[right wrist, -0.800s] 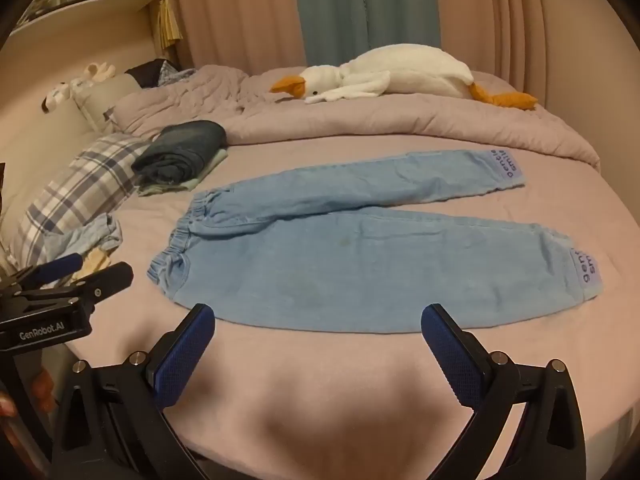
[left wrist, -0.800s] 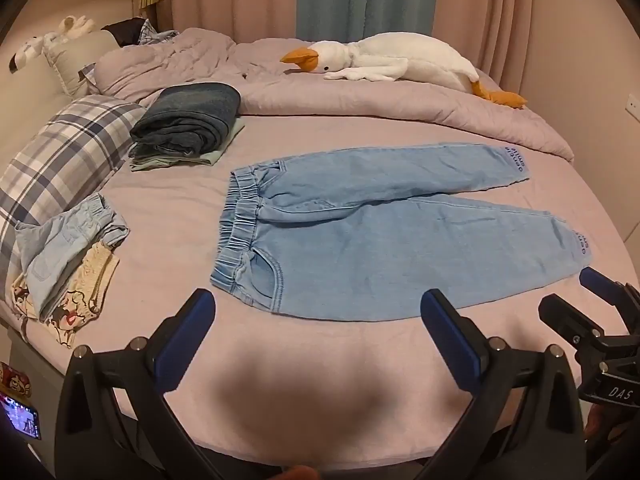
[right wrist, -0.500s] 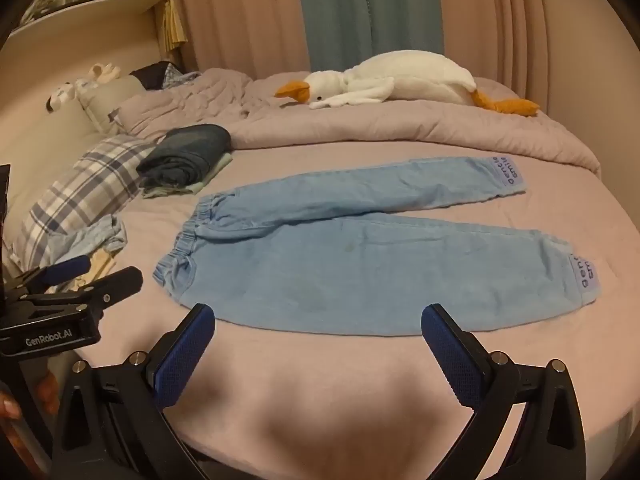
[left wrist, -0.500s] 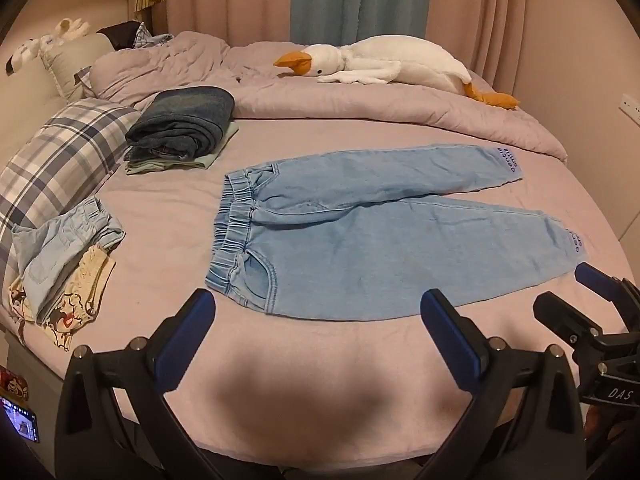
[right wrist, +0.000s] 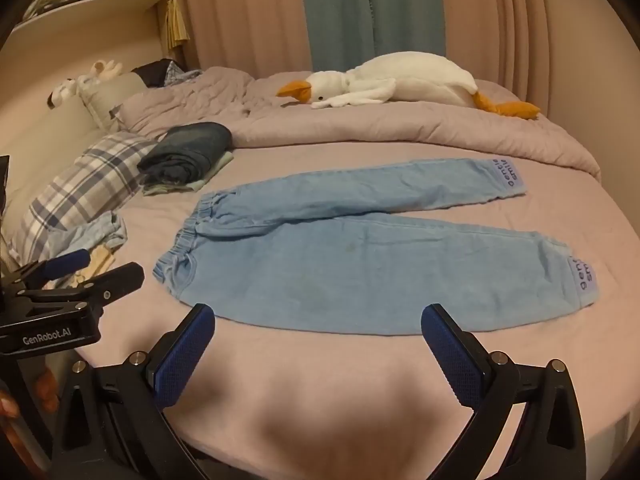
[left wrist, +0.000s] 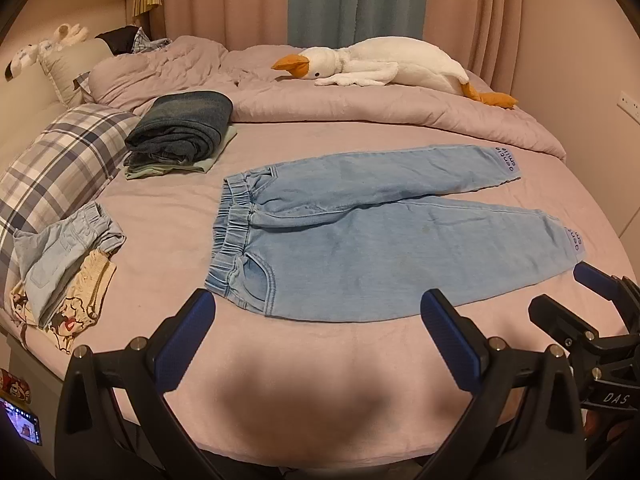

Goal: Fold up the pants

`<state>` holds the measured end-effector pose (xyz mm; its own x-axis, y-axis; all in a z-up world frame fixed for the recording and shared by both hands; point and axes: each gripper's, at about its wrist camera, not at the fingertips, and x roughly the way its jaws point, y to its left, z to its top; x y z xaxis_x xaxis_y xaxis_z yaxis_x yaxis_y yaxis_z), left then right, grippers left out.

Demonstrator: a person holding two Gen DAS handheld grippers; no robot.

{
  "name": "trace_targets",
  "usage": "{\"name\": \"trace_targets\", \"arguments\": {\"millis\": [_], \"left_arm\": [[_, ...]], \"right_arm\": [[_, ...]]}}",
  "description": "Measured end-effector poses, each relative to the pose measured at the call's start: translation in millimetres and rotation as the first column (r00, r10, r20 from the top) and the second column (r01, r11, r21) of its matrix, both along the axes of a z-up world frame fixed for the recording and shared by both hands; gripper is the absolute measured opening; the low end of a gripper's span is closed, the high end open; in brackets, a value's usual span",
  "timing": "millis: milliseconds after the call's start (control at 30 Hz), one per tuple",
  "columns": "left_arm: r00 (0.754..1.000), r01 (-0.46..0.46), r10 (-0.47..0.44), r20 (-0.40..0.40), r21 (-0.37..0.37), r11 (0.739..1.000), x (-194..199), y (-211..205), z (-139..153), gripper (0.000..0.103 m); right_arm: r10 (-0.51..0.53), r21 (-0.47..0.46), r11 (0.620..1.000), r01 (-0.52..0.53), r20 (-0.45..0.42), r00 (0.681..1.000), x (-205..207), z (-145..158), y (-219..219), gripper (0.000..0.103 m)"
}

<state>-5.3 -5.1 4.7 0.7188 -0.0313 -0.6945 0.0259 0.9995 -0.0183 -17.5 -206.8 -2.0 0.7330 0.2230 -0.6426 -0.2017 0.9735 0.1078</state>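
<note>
Light blue denim pants (left wrist: 380,236) (right wrist: 360,252) lie flat on the pink bed, waistband to the left, both legs running right, the far leg angled away. My left gripper (left wrist: 318,316) hovers open above the near bed edge, in front of the waistband and near leg, touching nothing. My right gripper (right wrist: 318,328) also stands open, just short of the near leg's lower edge. Each gripper shows in the other's view: the right gripper (left wrist: 560,296) beside the near cuff, the left gripper (right wrist: 100,268) left of the waistband.
A folded dark denim stack (left wrist: 180,132) sits at the back left beside a plaid pillow (left wrist: 60,164). Crumpled small clothes (left wrist: 64,264) lie at the left edge. A white goose plush (left wrist: 384,64) rests on the bunched duvet (left wrist: 360,108) at the back. Curtains hang behind.
Both grippers have drifted slightly, so the pants sit a little lower and nearer in both views. Jaws stay wide and nothing was touched.
</note>
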Motion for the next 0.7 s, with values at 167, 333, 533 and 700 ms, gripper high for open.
{"name": "trace_targets", "arguments": {"millis": [167,333,533,700], "left_arm": [[1.000,0.003,-0.003,0.008,0.009,1.000,-1.0,-0.5,1.9,0.103],[1.000,0.003,-0.003,0.013,0.012,1.000,-2.1,-0.7,3.0,0.103],[1.000,0.003,-0.003,0.013,0.014,1.000,-2.0,-0.8,3.1,0.103],[1.000,0.004,-0.004,0.014,0.014,1.000,-2.0,-0.6,3.7,0.103]], "right_arm": [[0.003,0.000,1.000,-0.003,0.001,1.000,-0.4,0.5,0.1,0.103],[0.004,-0.001,1.000,-0.004,0.002,1.000,-0.9,0.2,-0.3,0.103],[0.009,-0.009,1.000,-0.009,0.003,1.000,-0.9,1.5,1.4,0.103],[0.009,-0.010,1.000,-0.009,0.004,1.000,-1.1,1.7,1.9,0.103]]}}
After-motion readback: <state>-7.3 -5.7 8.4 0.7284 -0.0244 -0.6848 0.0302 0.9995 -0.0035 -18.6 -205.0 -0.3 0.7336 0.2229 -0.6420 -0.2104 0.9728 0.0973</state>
